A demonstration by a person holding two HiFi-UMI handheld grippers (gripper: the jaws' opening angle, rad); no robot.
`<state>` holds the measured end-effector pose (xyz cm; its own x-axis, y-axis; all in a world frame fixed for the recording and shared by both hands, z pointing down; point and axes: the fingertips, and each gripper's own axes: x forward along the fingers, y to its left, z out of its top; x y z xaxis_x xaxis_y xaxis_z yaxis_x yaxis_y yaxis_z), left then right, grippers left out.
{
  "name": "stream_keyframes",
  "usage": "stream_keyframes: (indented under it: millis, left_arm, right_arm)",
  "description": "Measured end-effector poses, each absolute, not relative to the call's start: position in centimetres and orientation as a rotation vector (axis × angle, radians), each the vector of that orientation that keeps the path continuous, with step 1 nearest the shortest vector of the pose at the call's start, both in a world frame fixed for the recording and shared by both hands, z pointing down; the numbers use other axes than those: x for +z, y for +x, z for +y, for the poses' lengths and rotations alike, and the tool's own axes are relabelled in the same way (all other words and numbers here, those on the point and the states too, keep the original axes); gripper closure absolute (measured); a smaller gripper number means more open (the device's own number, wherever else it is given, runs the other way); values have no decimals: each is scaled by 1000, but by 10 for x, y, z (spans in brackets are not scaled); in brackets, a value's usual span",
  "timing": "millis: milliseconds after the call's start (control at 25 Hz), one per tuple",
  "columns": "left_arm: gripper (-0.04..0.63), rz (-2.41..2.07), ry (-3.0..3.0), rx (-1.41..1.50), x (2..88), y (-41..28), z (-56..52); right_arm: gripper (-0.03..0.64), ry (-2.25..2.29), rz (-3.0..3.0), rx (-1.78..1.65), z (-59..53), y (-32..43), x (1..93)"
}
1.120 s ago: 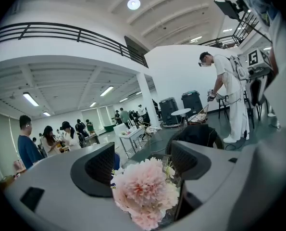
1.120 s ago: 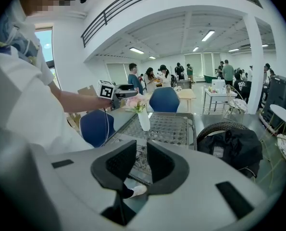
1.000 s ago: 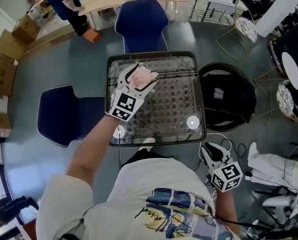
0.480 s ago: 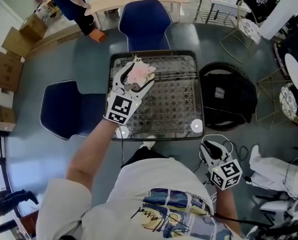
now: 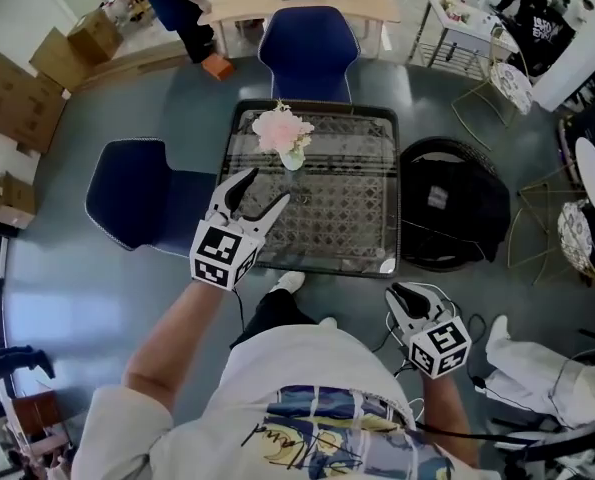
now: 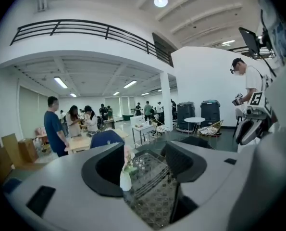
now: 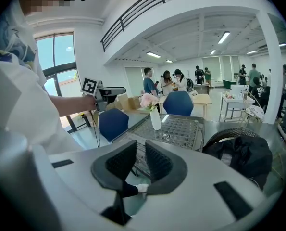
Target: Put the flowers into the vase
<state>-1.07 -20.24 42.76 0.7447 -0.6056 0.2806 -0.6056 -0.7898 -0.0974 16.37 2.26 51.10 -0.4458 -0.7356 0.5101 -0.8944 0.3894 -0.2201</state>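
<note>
Flowers (image 5: 282,128) stand in the vase (image 5: 293,158), ahead of my left jaws (image 5: 262,190) and well past their tips. Nothing of mine touches them. The vase holds them up by itself, because the stems go down into its thin neck, so I think they do not need me to hold them. To me the job looks done.

My left jaws are spread apart and have just been closing a little. Nothing is between them. In the left gripper view the vase shows in the gap, close to the left pad, but it is far off on the desk (image 5: 349,200), not in my grip. I think it is good that these jaws are apart from the vase, since a bump could tip it over.

My right jaws (image 5: 404,292) hang low, off the near edge of the desk and well apart from the flowers. They are drawn in close, with just a thin slit between them, and they pinch nothing. They have no work here.

The flowers are a soft, puffy bunch, pale pink with a bit of green under them. The vase is small, white and slim, and it stands straight up. The desk under it is see-through with a criss-cross pattern.
</note>
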Motion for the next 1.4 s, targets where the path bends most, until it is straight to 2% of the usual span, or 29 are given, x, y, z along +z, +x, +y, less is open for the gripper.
stream_keyframes:
  millis: [320, 680, 1080, 1400]
  left_arm:
    - [584, -1021, 2682, 531, 450, -66, -90]
    - [586, -756, 2678, 569, 450, -78, -21]
    - [586, -602, 2685, 538, 434, -155, 32]
    - [586, -539, 2681, 560, 435, -200, 61]
  right_arm:
    - [555, 1197, -2416, 641, 40, 132, 518]
    - [557, 1091, -2429, 586, 53, 67, 504]
    - [557, 955, -2467, 514, 59, -61, 488]
    - [558, 895, -2466, 483, 77, -126, 483]
